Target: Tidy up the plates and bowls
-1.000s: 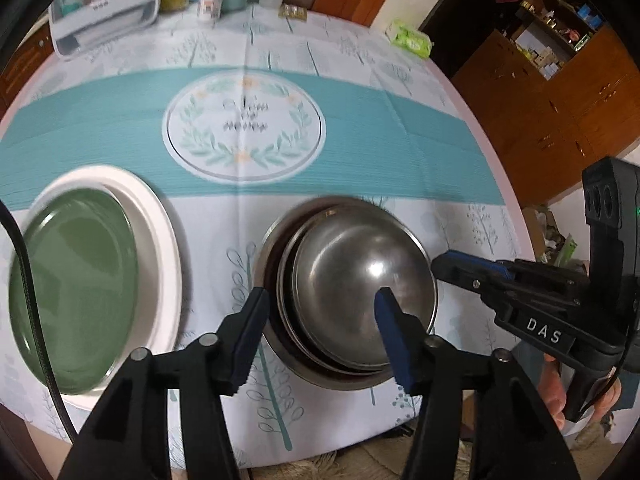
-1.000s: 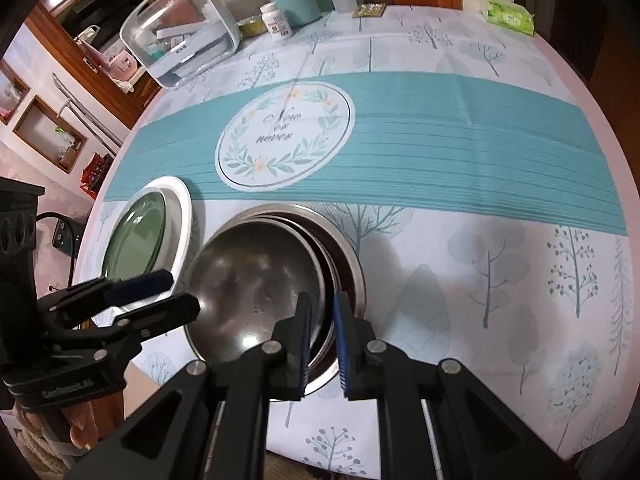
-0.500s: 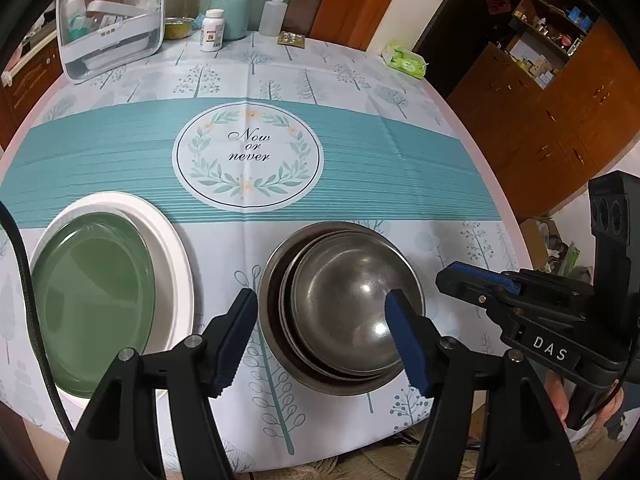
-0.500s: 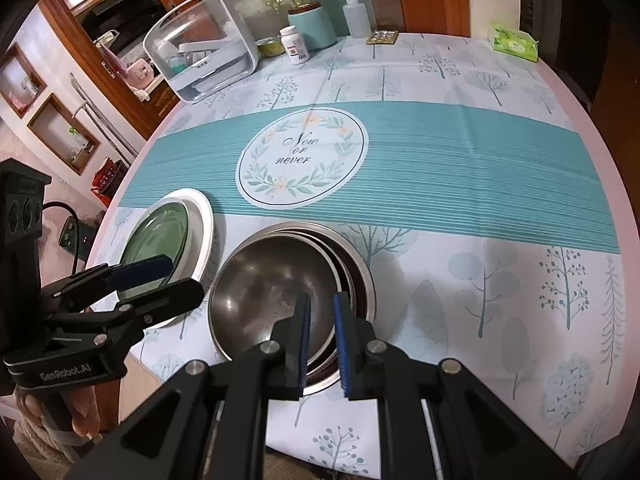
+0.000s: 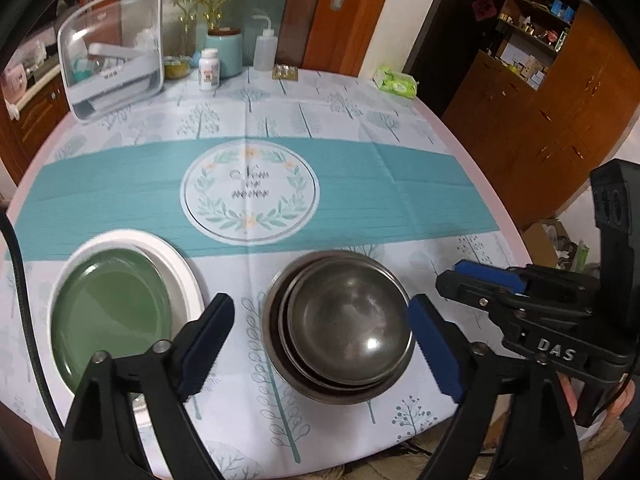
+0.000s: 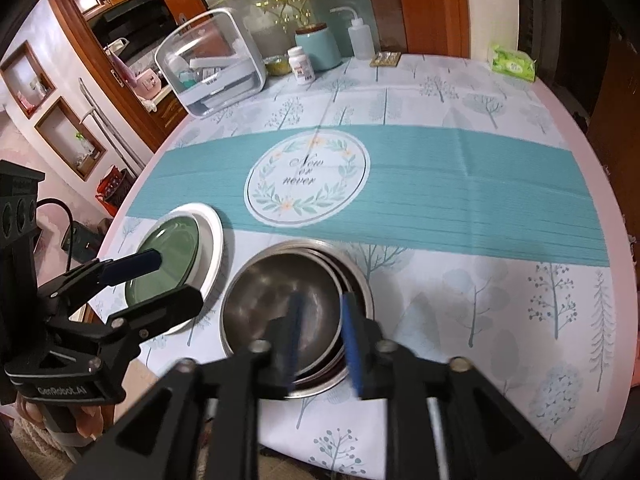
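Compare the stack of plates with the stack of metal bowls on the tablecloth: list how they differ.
The plate stack is flat and shallow; the bowl stack is deep and rounded.
The plate stack has a green plate on a larger white plate; the bowl stack is all grey metal, at least three nested.
The plate stack lies towards the left gripper's side; the bowl stack sits nearer the right gripper.
Both rest near the table's near edge, held by neither gripper.
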